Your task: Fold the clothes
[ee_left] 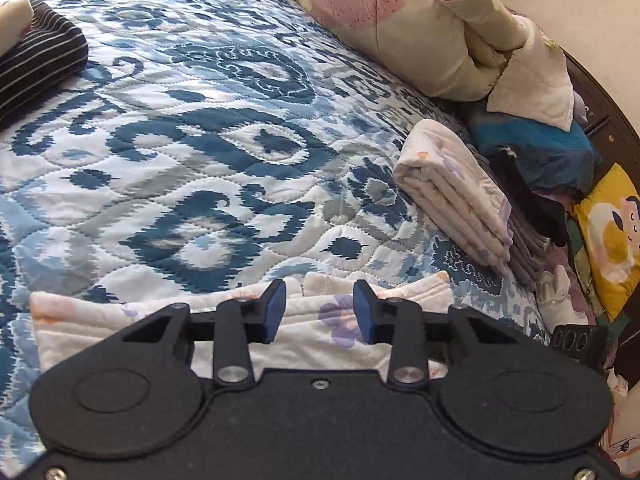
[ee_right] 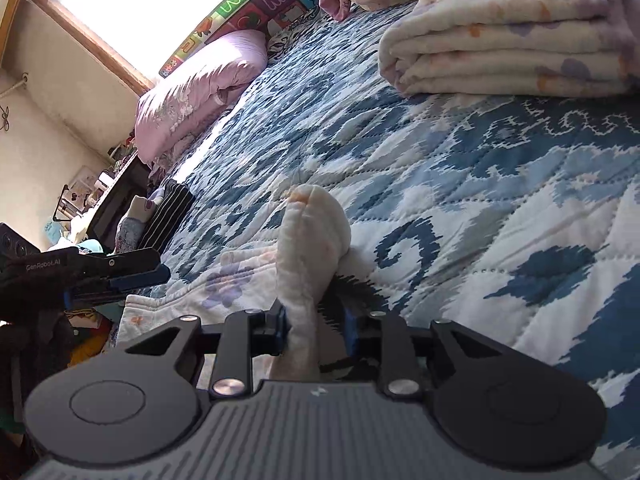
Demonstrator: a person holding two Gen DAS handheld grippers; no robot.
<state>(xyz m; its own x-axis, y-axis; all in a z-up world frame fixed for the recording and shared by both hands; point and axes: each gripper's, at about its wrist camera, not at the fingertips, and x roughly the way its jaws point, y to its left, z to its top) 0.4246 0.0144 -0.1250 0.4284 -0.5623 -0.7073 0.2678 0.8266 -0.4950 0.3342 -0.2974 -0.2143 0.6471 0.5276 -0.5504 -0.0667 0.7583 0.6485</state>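
The floral garment (ee_left: 320,332) lies on the blue patterned quilt (ee_left: 180,160), near the folded stack (ee_left: 456,192). Right gripper (ee_right: 316,328) pinches a bunched fold of it; left gripper (ee_left: 320,308) hovers above, jaws parted, gripping nothing.

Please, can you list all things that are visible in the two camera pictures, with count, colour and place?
Quilt: one, blue and white, covers the bed.
Garment being folded: one, white with purple and orange flowers, near edge of quilt.
Folded pile: one, white floral on grey, right side of the bed.
Striped cloth: one, black and white, far left.
Pink pillow: one, by the window.
Yellow cushion: one, far right.
Left hand-held gripper: black with blue pads, open above the garment.
Right hand-held gripper: same colours, shut on a raised fold of the garment.
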